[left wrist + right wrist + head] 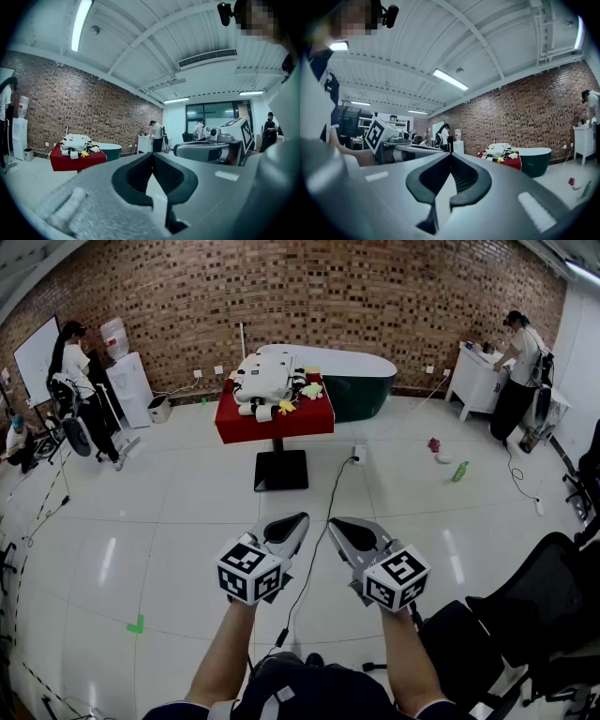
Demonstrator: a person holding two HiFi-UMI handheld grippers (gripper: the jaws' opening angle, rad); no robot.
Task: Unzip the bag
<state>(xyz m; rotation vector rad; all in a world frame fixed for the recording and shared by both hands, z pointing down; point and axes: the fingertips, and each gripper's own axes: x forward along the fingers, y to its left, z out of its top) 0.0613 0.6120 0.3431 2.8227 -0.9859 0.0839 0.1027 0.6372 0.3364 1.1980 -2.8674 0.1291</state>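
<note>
Left gripper (298,519) and right gripper (337,524), both clenched and empty, are held level side by side. Well beyond them, across the floor (187,512), the bag (262,379) lies on the red table (272,423). Closing that gap first, then opening the jaws at the zip pull, looks wisest.

left hand-held gripper (299,518), right hand-held gripper (335,522): grey | marker cubes (249,570): black-white | sleeves (178,712): dark
</note>
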